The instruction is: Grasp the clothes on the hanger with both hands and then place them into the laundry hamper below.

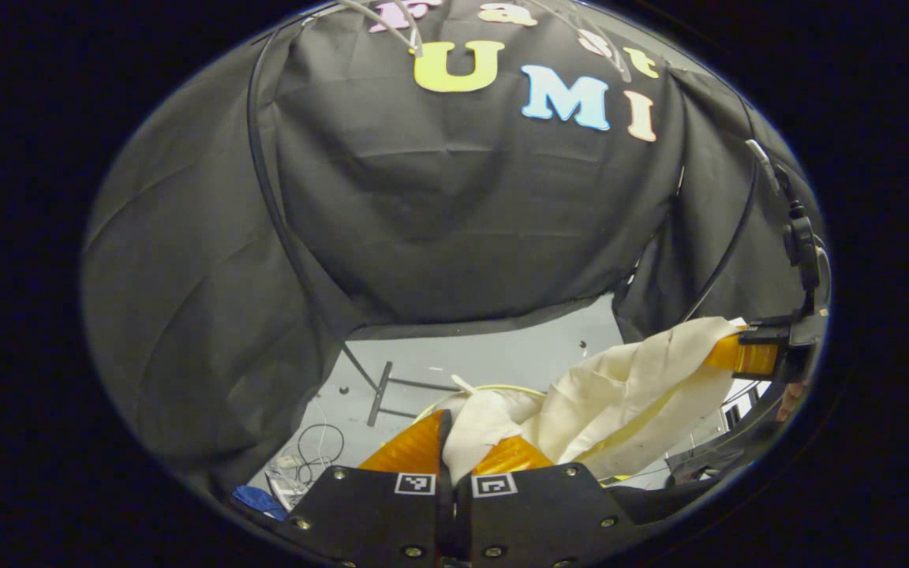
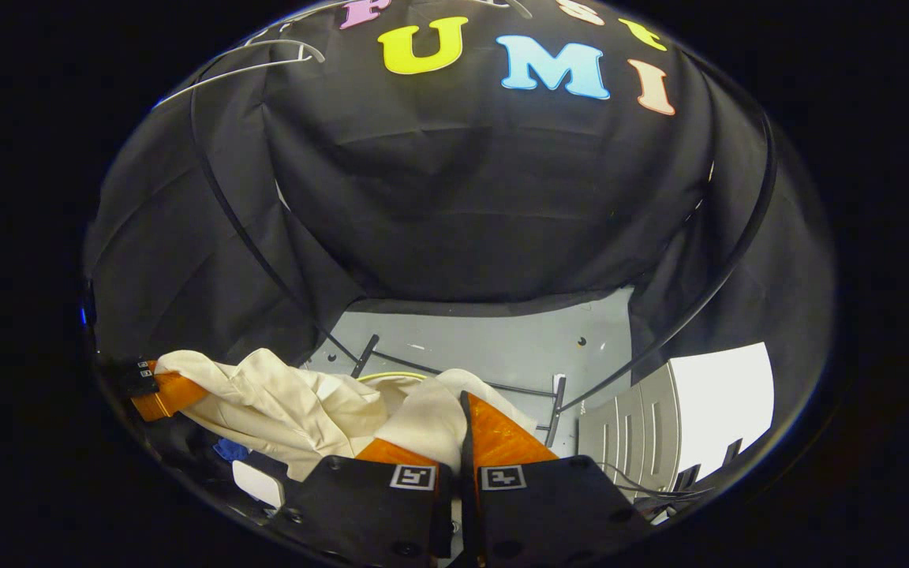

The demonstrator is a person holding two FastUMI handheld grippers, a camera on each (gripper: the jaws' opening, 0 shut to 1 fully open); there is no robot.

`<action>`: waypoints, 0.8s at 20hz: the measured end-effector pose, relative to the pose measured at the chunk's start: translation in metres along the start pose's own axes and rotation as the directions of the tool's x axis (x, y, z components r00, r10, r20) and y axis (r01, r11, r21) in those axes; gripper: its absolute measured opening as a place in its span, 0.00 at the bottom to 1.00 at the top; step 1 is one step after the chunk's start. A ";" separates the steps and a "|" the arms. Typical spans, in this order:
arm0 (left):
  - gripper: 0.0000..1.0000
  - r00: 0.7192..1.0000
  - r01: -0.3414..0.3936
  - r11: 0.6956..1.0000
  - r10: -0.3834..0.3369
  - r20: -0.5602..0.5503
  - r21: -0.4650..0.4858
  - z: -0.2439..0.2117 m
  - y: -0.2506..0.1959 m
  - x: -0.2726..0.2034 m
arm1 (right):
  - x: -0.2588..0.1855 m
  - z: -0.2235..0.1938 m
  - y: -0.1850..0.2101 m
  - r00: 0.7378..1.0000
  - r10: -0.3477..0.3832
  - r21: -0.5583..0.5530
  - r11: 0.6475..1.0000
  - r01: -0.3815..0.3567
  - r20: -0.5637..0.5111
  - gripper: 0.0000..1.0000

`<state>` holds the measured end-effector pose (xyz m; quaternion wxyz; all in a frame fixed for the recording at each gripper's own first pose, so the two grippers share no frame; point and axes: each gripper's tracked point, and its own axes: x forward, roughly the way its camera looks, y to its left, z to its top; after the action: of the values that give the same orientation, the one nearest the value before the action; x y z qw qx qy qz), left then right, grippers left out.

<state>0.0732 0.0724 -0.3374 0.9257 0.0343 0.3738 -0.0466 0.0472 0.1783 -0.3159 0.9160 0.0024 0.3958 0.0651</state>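
Left gripper (image 1: 454, 442) and right gripper (image 2: 461, 430) each pinch cream cloth (image 1: 628, 394), jaws clamped on small folds; thin bite could slip, dropping garment beside hamper

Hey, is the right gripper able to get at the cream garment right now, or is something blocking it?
Probably yes: the right gripper already looks shut on the cream garment, cloth pinched between its orange fingers. Nothing lies between them. The left gripper grips the other end.

Grey floor (image 1: 502, 355) is showing below the black cloth wall (image 1: 454, 221); loose cables (image 1: 316, 450) are lying on it, and a white cabinet (image 2: 683, 410) is standing at the side.
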 end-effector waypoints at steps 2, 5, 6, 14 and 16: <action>0.03 1.000 -0.013 1.000 0.013 -0.009 0.015 -0.001 0.003 0.004 | 0.003 -0.002 0.002 1.000 0.002 -0.005 1.000 -0.002 -0.018 0.07; 0.04 0.999 -0.013 1.000 0.013 -0.048 -0.008 -0.015 0.000 0.013 | 0.008 -0.009 0.005 0.999 0.016 0.015 1.000 -0.015 -0.052 0.11; 0.07 0.997 -0.032 0.999 0.031 -0.069 -0.014 -0.022 0.007 0.015 | 0.009 -0.011 0.009 0.998 0.025 0.024 0.999 -0.023 -0.061 0.17; 0.97 0.996 -0.060 0.998 0.058 -0.071 -0.018 -0.024 0.012 0.015 | -0.011 -0.015 0.006 0.999 0.016 0.024 1.000 -0.015 -0.032 1.00; 0.98 0.996 -0.057 0.998 0.056 -0.063 -0.016 -0.017 0.006 0.013 | -0.015 -0.008 -0.003 1.000 0.015 0.035 0.999 -0.015 -0.012 0.98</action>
<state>0.0709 0.0794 -0.3586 0.9149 0.0380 0.4016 -0.0160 0.0317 0.1734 -0.3103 0.9129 0.0212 0.4024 0.0650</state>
